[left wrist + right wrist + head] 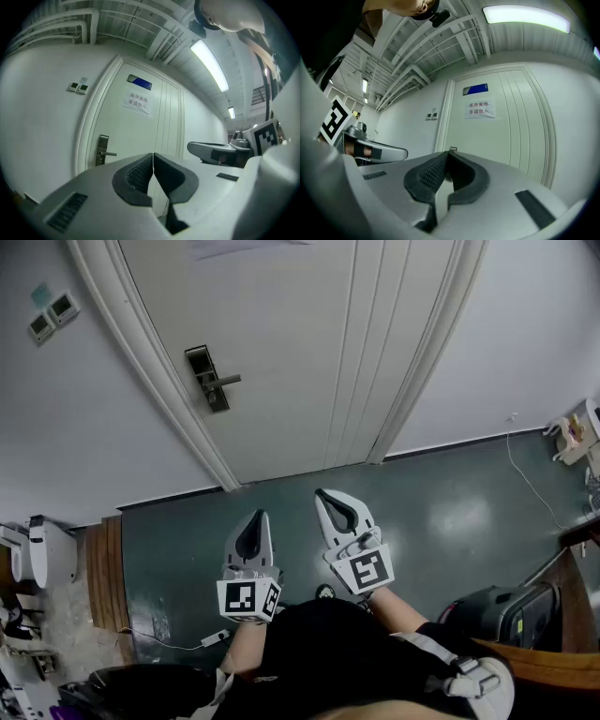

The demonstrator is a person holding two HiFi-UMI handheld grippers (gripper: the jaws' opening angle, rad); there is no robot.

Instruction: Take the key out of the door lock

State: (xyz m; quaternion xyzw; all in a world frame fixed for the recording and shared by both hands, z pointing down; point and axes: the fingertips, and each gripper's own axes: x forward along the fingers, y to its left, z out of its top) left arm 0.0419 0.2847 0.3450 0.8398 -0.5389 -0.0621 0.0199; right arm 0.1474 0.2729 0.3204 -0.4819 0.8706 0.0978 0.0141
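Observation:
The white door (300, 343) stands closed ahead of me. On its left side is a dark lock plate with a lever handle (211, 379), also seen as the lock plate (102, 150) in the left gripper view. The key is too small to make out. My left gripper (260, 519) is shut and empty, held level well short of the door, with its tips (153, 155) meeting. My right gripper (326, 498) sits beside it, slightly further forward, jaws together and empty (449, 153). In the right gripper view the jaws cover nearly all of the lock.
A paper sign (138, 102) hangs on the upper door. Two wall switches (52, 313) sit left of the door frame. A wooden step (103, 568) and white fixtures (42, 554) lie at the left. A black case (497, 610) and a cable (525, 474) are at the right.

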